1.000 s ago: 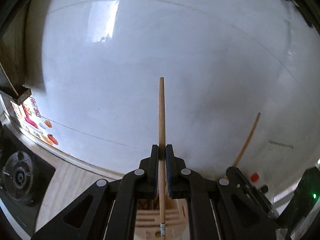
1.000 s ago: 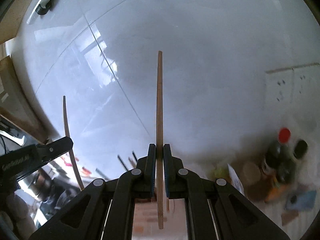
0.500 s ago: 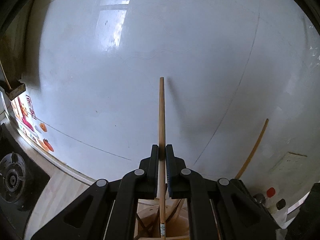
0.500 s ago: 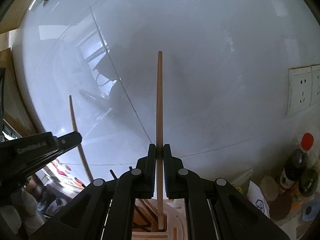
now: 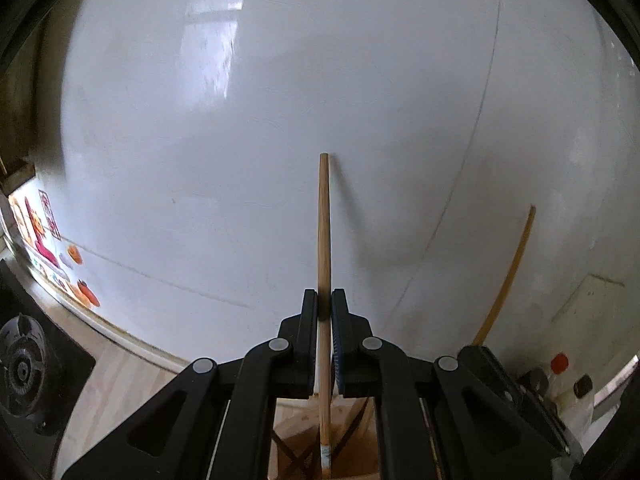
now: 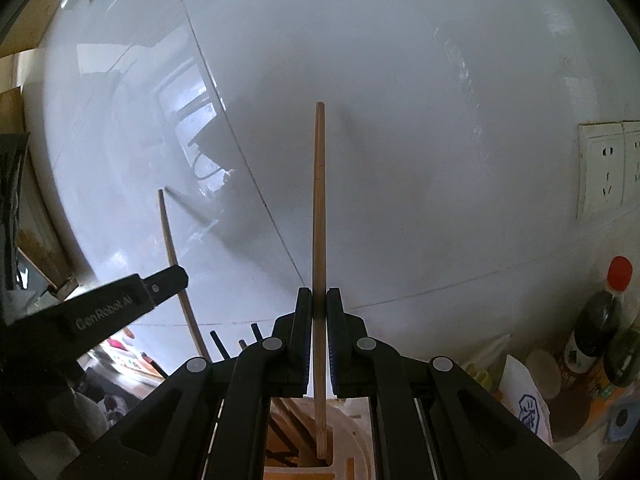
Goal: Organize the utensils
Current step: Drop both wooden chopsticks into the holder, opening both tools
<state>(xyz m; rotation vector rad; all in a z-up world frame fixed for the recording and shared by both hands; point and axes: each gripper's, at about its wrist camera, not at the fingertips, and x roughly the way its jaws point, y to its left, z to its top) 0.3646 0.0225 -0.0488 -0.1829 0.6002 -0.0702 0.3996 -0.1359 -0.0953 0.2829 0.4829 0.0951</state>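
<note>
Both tongs have sunk since the earlier frames, so the utensil holder (image 6: 352, 452) now fills more of the gap beneath them. Behind rises a white tiled wall (image 5: 280, 160). Left tongs (image 5: 324, 312) are clamped narrow on a wooden chopstick (image 5: 323, 232), its lower tip inside the holder (image 5: 296, 432). Right tongs (image 6: 319, 308) likewise grip another chopstick (image 6: 319, 208), tip in a holder slot. Bottles (image 6: 600, 320) stand at the worktop's right edge.

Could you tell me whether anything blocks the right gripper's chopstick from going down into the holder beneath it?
Nothing visible blocks it. The right gripper is shut on the chopstick, whose lower end is already at a compartment of the utensil holder. Other chopsticks lean to its left, apart.
</note>
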